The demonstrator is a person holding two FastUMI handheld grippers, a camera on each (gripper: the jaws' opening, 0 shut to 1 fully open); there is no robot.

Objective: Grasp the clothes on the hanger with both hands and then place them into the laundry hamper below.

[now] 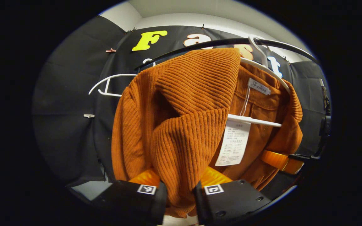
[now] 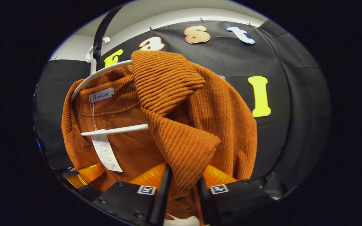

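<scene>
My left gripper (image 1: 181, 201) and right gripper (image 2: 182, 196) each pinch a front edge of the orange jacket (image 1: 181, 125), which hangs from the white hanger (image 1: 262, 67) on the rail's end above both.

A black curved rail (image 1: 218, 42) crosses overhead, with a second, bare white hanger (image 1: 107, 84) farther along it.

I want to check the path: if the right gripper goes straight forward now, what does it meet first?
The right gripper already has the orange jacket between its fingers, so it would likely push deeper into that cloth; the white hanger sits to one side.
</scene>
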